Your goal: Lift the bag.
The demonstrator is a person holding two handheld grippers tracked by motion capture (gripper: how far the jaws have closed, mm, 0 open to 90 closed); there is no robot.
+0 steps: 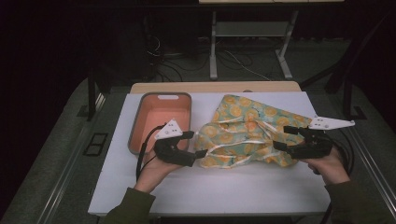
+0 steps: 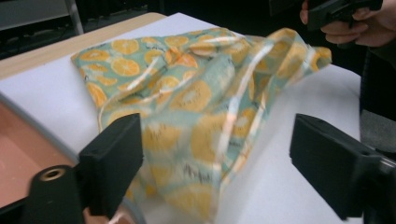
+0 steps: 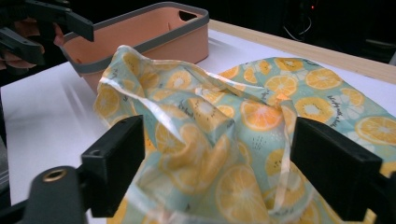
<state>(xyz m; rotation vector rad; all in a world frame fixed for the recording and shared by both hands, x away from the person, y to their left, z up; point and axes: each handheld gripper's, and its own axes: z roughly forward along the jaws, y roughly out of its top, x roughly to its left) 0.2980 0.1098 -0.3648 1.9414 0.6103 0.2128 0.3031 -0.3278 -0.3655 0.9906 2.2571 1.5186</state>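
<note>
Grippers both spread wide, released from crumpled orange-print cloth on table; folding or binning into pink tub left.

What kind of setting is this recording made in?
Probably a lab or workshop room, not a home: a white-topped work table on dark floor, loose cables beneath a metal-legged bench behind, and an orange-print cloth beside a bin.

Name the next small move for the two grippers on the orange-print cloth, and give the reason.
Probably close both grippers on the cloth's edges again. The left gripper and right gripper stand open at opposite ends of the orange-print cloth, which lies rumpled on the white table beside the pink bin, not in it.
</note>
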